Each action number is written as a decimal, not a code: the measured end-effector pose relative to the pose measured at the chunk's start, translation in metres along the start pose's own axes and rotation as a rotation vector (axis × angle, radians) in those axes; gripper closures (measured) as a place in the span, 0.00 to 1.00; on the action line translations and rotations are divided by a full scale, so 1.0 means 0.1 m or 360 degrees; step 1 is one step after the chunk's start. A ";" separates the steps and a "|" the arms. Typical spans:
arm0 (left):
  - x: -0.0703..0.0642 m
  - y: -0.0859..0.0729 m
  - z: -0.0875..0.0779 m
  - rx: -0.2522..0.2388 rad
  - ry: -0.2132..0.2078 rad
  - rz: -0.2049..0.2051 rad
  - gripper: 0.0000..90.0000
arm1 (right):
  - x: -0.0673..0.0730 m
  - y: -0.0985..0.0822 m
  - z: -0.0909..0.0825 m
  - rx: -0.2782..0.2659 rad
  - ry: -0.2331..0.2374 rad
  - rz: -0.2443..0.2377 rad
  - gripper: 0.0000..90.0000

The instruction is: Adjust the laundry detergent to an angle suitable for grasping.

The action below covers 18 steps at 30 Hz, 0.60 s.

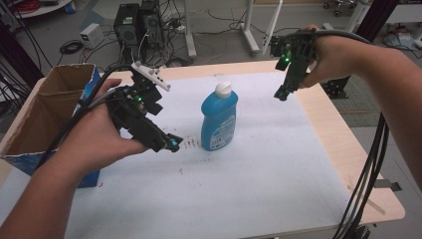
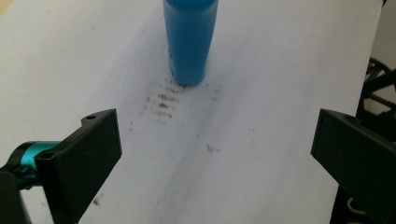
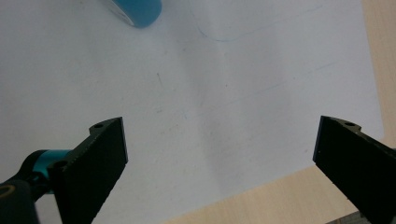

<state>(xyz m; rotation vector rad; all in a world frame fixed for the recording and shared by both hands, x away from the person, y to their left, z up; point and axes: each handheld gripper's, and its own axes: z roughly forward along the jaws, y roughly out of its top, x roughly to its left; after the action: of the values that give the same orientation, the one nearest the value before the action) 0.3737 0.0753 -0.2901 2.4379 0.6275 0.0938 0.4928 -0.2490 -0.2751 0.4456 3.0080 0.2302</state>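
Observation:
A blue bottle [image 1: 219, 121] with a white cap stands upright in the middle of the white sheet [image 1: 249, 179]. My left gripper [image 1: 171, 143] hovers just left of the bottle's base, open and empty; in its own view the bottle [image 2: 189, 39] stands ahead between the wide-apart jaws. My right gripper [image 1: 282, 93] hangs above the sheet to the bottle's right, open with nothing between its jaws. In the right gripper view the bottle's base [image 3: 135, 10] sits at the top left.
An open cardboard box [image 1: 50, 114] stands at the table's left edge. Dark smudges [image 2: 163, 100] mark the sheet beside the bottle. Bare wood [image 1: 343, 144] runs along the table's right side. Cables [image 1: 366, 184] hang off the right edge.

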 end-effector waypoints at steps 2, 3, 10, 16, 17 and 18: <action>0.01 0.03 0.02 -0.0023 0.0014 -0.0015 0.02 | 0.00 -0.02 0.01 0.0005 0.0004 -0.0004 0.02; 0.03 0.06 0.05 -0.0046 0.0023 -0.0027 0.02 | 0.00 -0.03 0.02 0.0002 0.0004 -0.0007 0.03; 0.05 0.16 0.18 -0.0090 0.0027 -0.0059 0.02 | 0.00 -0.06 0.02 -0.0005 0.0007 0.0006 0.03; 0.06 0.30 0.31 -0.0096 0.0006 -0.0055 0.02 | 0.00 -0.06 0.02 -0.0011 0.0008 0.0005 0.03; 0.06 0.34 0.35 -0.0110 0.0010 -0.0060 0.02 | 0.00 -0.06 0.02 -0.0011 0.0008 0.0005 0.03; 0.06 0.36 0.36 -0.0110 0.0014 -0.0062 0.02 | 0.01 -0.05 0.02 -0.0014 0.0006 0.0001 0.03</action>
<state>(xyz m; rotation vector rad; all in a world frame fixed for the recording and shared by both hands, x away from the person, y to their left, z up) 0.4019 0.0334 -0.2990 2.3592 0.6645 0.1088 0.4911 -0.2532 -0.2782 0.4455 3.0092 0.2439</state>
